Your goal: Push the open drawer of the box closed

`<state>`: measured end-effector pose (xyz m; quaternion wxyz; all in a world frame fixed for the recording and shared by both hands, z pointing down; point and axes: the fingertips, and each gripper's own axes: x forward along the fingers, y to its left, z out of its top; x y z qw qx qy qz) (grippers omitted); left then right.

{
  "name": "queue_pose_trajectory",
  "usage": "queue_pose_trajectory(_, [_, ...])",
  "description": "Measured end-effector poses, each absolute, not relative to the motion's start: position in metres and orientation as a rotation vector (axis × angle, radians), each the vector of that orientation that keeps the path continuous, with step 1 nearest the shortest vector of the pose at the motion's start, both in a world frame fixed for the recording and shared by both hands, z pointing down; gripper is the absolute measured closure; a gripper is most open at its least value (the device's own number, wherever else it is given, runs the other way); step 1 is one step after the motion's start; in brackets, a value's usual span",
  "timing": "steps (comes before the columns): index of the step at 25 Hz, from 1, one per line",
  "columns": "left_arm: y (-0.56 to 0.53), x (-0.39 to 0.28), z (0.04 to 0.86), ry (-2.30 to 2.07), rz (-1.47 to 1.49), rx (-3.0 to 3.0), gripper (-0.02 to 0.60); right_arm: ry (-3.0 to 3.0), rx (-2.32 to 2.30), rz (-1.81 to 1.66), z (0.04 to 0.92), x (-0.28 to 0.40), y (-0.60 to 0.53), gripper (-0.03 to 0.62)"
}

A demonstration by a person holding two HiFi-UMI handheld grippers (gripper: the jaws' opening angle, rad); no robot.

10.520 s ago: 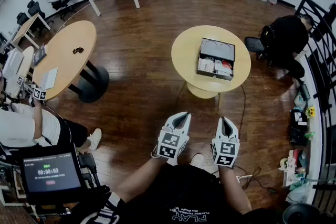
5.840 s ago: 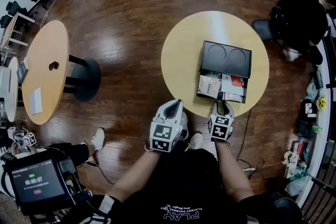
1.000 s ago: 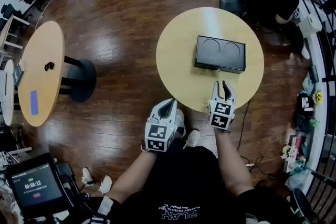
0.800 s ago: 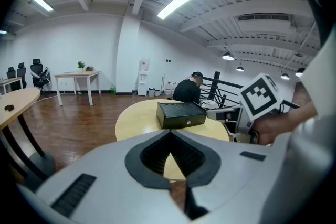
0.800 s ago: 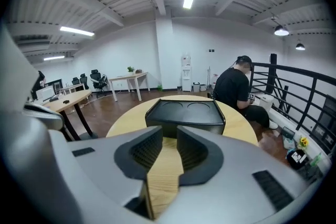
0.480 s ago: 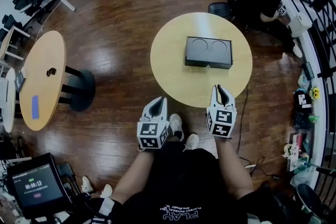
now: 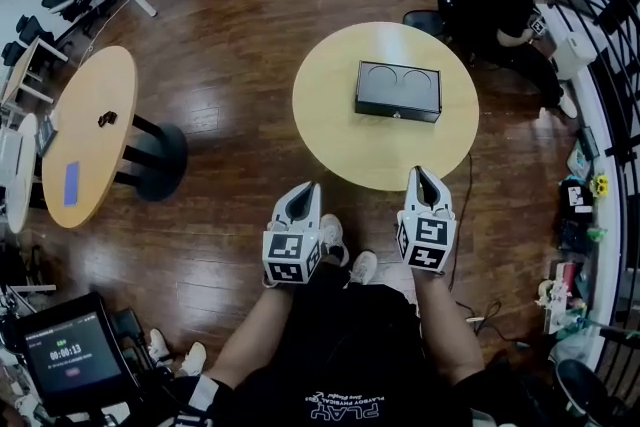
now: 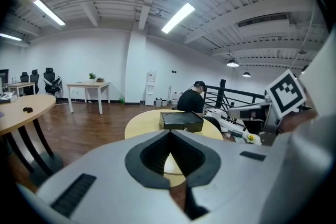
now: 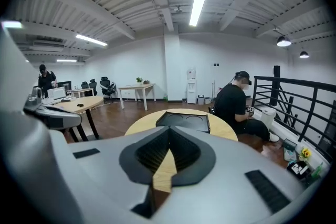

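Drawer (image 7: 397, 113) of box (image 7: 398, 87) looks shut, task prob. done. L tool (image 7: 304, 193) clenched, empty; R tool (image 7: 420, 177) just closed, empty. Next: nothing beyond resting, both well off surface (image 7: 335, 115).

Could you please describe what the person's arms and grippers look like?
The left claw and right claw are pale grey tapering shells with black pads. Each carries a white cube of black square markers. The person wears a black top with white lettering.
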<state>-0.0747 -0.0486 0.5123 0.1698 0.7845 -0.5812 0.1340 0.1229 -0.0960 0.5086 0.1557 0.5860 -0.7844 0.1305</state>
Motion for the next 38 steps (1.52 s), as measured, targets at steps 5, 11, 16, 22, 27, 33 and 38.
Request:
queue_pose_trajectory(5, [-0.037,-0.066,0.502,-1.634,0.375,2.261,0.584,-2.257,1.653,0.382,0.506,0.118,-0.079,0.588])
queue_pose_trajectory(11, [-0.013,-0.079,0.494,-1.607,0.386,2.284,0.584,-2.269,1.607,0.433,0.508,0.095,-0.046,0.588])
queue_pose_trajectory(16, [0.011,-0.080,0.491,-1.562,0.357,2.340,0.584,-2.272,1.601,0.355,0.499,0.080,-0.024,0.588])
queue_pose_trajectory(22, [0.077,-0.099,0.480,-1.498,0.308,2.391,0.584,-2.269,1.634,0.309,0.481,0.043,0.052,0.588])
queue_pose_trajectory(27, [0.124,-0.103,0.477,-1.450,0.298,2.426,0.584,-2.277,1.641,0.294,0.478,0.029,0.105,0.588])
queue_pose_trajectory(33, [0.152,-0.079,0.476,-1.365,0.303,2.472,0.584,-2.347,1.678,0.357,0.464,0.035,0.146,0.588])
queue_pose_trajectory(38, [0.143,-0.057,0.467,-1.336,0.296,2.491,0.584,-2.379,1.644,0.396,0.459,0.029,0.147,0.588])
